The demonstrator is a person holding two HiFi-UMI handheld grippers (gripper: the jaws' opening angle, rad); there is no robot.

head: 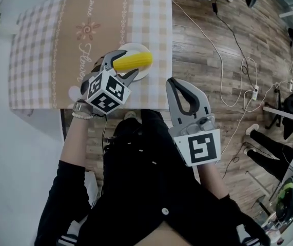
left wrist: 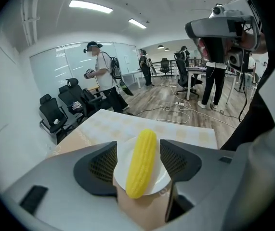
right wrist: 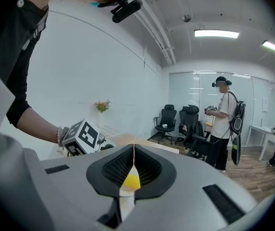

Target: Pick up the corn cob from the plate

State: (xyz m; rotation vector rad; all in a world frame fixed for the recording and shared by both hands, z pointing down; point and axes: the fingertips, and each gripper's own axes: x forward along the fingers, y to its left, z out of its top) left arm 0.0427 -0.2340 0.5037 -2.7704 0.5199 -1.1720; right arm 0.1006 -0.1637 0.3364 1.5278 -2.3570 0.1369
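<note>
Nearest: right gripper (head: pixel 171 83), jaws pressed together, empty, held short of checked tablecloth (head: pixel 43 50), probably to stay out of the way. Left gripper (left wrist: pixel 138 148) spread wide either side of corn cob (left wrist: pixel 142 165), not yet gripping, lined up lengthwise for closing. Cob lying on white plate (left wrist: pixel 162 179) near cloth's front edge; wood floor (head: pixel 208 45) around

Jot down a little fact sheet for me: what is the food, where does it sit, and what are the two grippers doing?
Food: yellow corn cob
Sits on: white plate, on a checked tablecloth
Left gripper: open, one jaw on each side of the cob, not pressing it
Right gripper: shut, empty, held back off the tablecloth
Cob lifted: not yet
</note>
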